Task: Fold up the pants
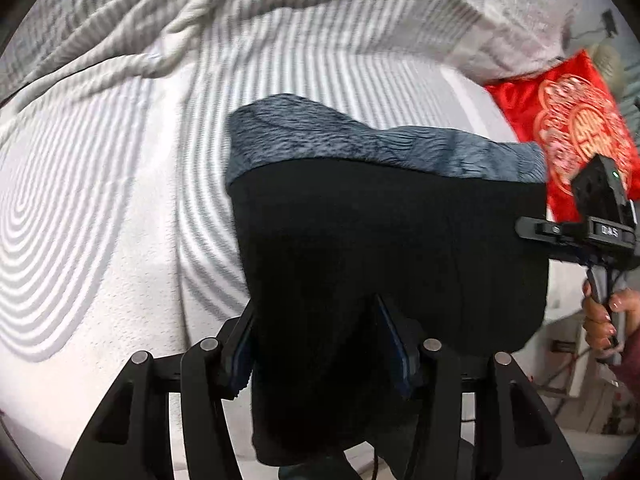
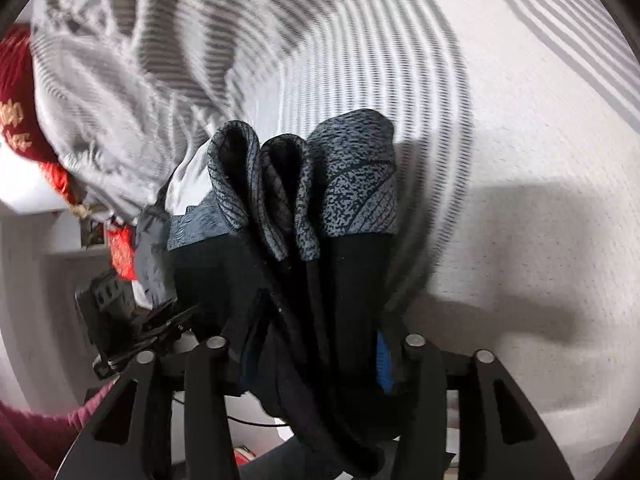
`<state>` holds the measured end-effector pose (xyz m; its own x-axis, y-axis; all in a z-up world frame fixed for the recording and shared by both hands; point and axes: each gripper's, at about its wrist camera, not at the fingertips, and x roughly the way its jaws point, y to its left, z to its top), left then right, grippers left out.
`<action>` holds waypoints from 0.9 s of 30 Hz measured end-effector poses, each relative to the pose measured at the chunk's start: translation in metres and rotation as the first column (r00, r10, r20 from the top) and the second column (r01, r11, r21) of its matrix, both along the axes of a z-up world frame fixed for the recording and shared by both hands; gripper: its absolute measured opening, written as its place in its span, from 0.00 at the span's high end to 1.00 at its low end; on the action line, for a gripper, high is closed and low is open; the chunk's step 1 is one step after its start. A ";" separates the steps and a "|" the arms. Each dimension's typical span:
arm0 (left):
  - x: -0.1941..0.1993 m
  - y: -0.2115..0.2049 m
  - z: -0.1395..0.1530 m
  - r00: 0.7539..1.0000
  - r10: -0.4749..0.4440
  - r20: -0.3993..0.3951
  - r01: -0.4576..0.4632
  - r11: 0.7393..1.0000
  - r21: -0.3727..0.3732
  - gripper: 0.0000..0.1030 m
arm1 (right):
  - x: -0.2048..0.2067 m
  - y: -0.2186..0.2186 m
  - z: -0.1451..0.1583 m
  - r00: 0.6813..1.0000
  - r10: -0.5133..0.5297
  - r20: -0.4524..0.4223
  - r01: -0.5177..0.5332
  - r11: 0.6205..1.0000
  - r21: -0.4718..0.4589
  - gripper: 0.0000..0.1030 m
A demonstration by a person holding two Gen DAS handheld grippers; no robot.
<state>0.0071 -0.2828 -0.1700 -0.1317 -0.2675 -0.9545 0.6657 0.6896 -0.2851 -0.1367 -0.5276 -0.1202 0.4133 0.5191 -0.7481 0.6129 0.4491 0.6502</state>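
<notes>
The left gripper and right gripper each pinch the black pants above the striped bed; a loosened pinch may drop the bunched cloth.

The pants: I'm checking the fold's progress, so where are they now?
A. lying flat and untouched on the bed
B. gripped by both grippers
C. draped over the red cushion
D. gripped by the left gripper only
B: the black pants hang between the fingers of the left gripper, and the right gripper clamps their bunched fabric too.
</notes>
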 end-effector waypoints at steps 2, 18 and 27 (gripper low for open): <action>0.003 0.004 0.005 0.999 0.030 0.030 -0.031 0.999 0.021 0.41 | 0.000 0.001 0.005 0.998 0.001 -0.060 -0.004 0.998 -0.064 0.25; 0.005 -0.057 0.041 0.968 0.007 0.253 -0.011 1.000 0.013 0.20 | 0.036 0.015 0.068 0.996 0.036 -0.081 -0.065 0.919 -0.389 0.66; 0.014 -0.063 0.008 0.968 -0.027 0.249 -0.004 0.992 0.124 0.19 | 0.047 0.025 0.043 0.984 0.084 -0.158 -0.143 0.900 -0.412 0.62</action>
